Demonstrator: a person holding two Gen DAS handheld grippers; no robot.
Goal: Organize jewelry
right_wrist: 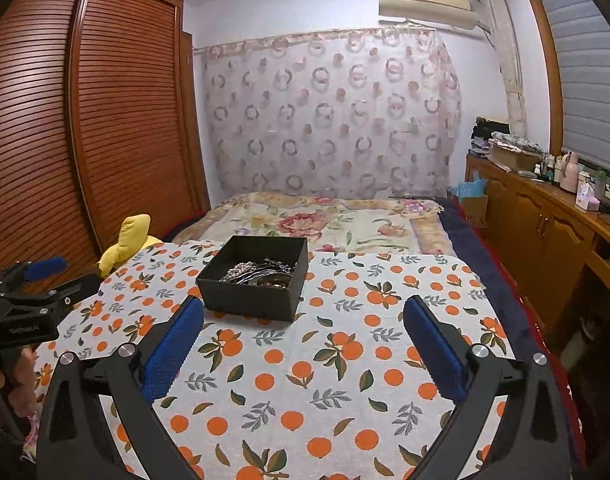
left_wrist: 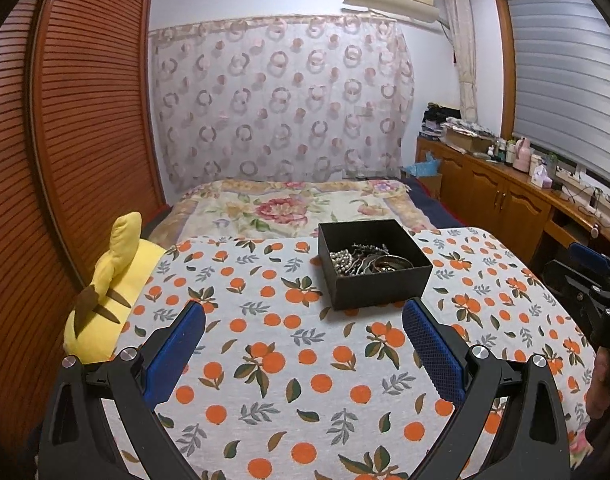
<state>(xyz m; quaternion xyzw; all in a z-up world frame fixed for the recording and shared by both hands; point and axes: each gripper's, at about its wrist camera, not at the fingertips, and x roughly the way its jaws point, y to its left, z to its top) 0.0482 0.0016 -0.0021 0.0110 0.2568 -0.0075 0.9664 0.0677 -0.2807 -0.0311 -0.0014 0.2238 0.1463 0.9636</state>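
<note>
While the left wrist view looks along the left hand-held gripper (left_wrist: 303, 316), its blue pads spread wide on nothing, a black square cardboard box (left_wrist: 375, 265) sits toward the far edge of the orange-patterned cloth-covered surface (left_wrist: 289, 380), holding a tangled heap of pearl strands, chains and bangles (left_wrist: 365, 260). No piece lies outside it, which fits jewelry gathered in or jewelry awaiting sorting. From the right wrist view, the right hand-held gripper (right_wrist: 303, 314) also stands apart and empty, the box just beyond its left pad.
</note>
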